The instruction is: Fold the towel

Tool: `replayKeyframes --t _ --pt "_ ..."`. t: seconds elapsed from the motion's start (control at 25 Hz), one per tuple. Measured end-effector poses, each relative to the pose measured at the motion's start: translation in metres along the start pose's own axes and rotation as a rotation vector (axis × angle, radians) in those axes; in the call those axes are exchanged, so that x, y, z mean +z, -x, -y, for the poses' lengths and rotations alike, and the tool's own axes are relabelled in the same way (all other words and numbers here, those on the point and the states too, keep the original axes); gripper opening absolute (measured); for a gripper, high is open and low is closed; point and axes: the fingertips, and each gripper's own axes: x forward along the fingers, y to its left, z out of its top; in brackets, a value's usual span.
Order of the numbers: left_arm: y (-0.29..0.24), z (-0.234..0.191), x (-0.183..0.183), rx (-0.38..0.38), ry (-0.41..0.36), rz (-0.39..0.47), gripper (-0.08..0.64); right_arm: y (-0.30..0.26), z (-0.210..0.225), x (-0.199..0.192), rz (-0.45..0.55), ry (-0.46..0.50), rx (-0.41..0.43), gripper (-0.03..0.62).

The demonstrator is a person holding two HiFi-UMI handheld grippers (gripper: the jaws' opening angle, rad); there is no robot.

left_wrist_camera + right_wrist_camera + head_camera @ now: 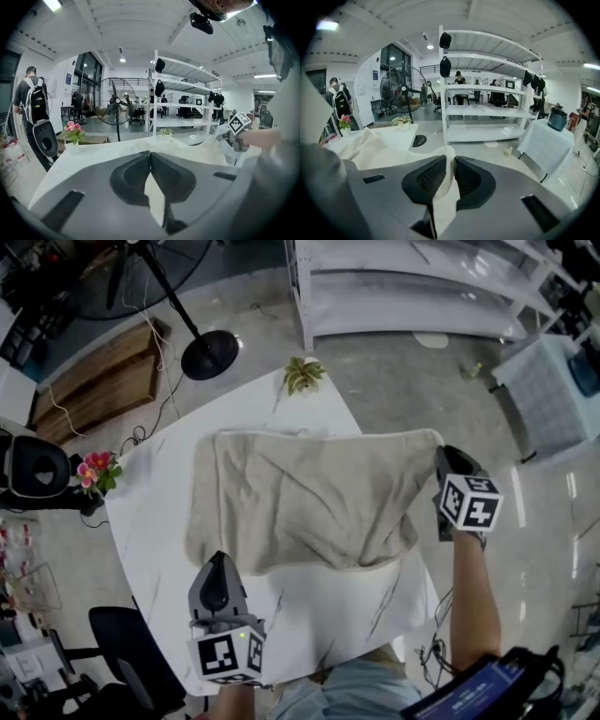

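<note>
Right hand-held gripper (442, 456), at centre right of the head view, is clamped on a corner of the beige towel (309, 502), with cloth bunched between its pads as we hold it at the right edge of the white surface (319, 615). Our left hand-held gripper (218, 559), at lower left, has its jaws pressed together, its tip at the towel's near edge. We see the towel lying rumpled across the middle of the surface, with a green plant (303, 374) at the top edge and pink flowers (97, 470) at the left.
</note>
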Motion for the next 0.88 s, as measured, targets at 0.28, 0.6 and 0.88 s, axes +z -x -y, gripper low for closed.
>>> replayKeyframes --t 0.28,0.6,0.88 --pt "-0.005 -0.011 -0.016 0.010 -0.031 -0.025 0.008 0.017 -0.046 0.016 0.060 0.028 0.128 0.213" --pt "0.009 -0.040 -0.045 0.054 -0.016 -0.064 0.009 0.048 -0.140 0.055 0.146 0.146 0.274 0.208" --pt "0.004 -0.090 -0.071 0.142 0.018 -0.103 0.010 0.081 -0.296 0.024 0.117 0.253 0.589 0.177"
